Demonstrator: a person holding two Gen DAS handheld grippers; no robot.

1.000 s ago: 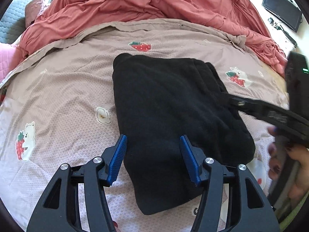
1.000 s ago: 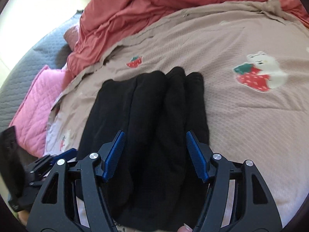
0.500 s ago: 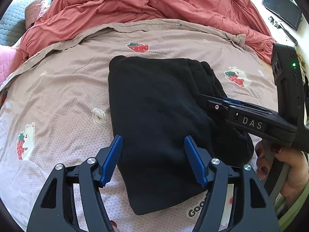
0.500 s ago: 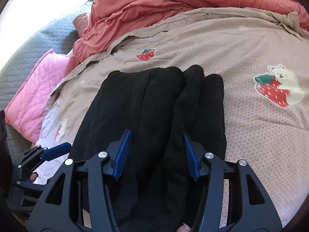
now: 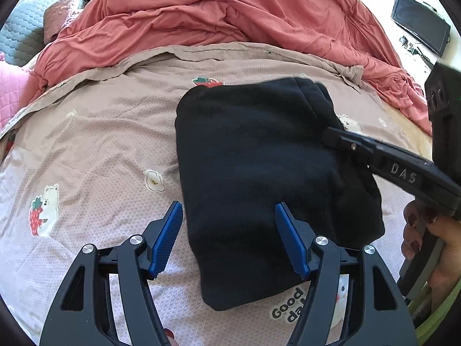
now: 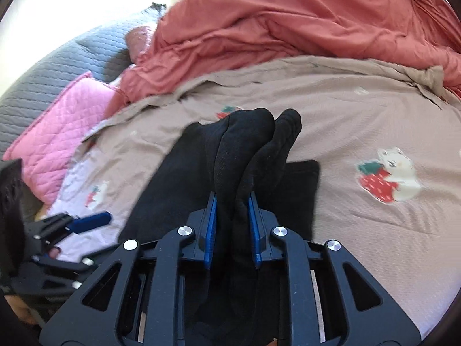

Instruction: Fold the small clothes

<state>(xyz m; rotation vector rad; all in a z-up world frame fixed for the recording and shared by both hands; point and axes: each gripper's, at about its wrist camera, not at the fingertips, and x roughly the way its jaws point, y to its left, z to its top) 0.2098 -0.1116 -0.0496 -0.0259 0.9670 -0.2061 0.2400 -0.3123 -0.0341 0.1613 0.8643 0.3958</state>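
Black garment [image 5: 259, 178]: folded, lying at centre frame on the bed [image 5: 95, 150]; its far edge bunches into thick folds toward the upper right of the left wrist view.

Left gripper [image 5: 229, 240]: lower centre of its own view, jaws spread wide, blue pads either side of the garment's near edge, gripping nothing.

Right gripper [image 6: 232, 227]: lower centre of its own view, jaws clenched on a raised fold of the black garment [image 6: 245, 150], which stands up between the blue pads. It enters the left wrist view from the right edge, reaching onto the garment's right side.

Bed sheet: beige, printed with bears and strawberries.

Red duvet [image 5: 219, 17]: heaped across the upper frame.

Pink pillow [image 6: 60, 127]: left of the right wrist view.

Monitor [image 5: 419, 23]: dark, upper right.
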